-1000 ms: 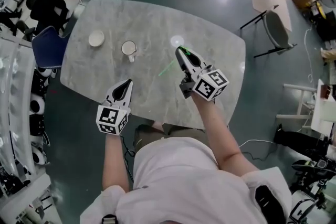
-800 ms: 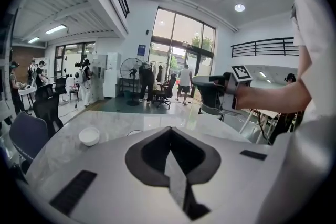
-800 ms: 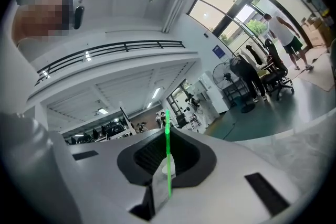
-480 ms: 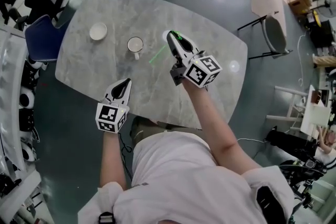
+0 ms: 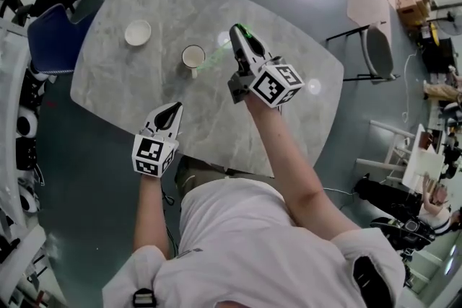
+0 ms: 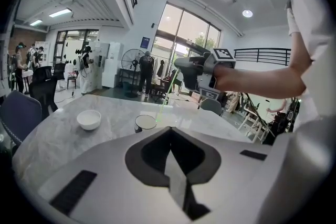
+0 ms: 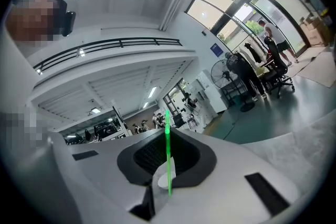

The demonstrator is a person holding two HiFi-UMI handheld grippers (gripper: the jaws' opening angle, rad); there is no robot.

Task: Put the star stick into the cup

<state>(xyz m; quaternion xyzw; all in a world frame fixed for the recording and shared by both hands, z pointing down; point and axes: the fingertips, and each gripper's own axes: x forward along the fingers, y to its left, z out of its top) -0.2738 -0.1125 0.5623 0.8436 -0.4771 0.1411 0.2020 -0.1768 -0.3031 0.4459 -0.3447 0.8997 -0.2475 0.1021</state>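
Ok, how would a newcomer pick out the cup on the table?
On the grey marble table, two white round vessels sit toward the far left. The cup is the one nearer the right gripper and its green star stick; unlike the bowl beside it, it has a small handle.

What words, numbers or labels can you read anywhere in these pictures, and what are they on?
No text here can be read.
Marker cubes: black and white square patterns only, no letters or numbers.
Blue wall sign by the windows: too small to read.
Cup, bowl, star stick: no print shows on them.
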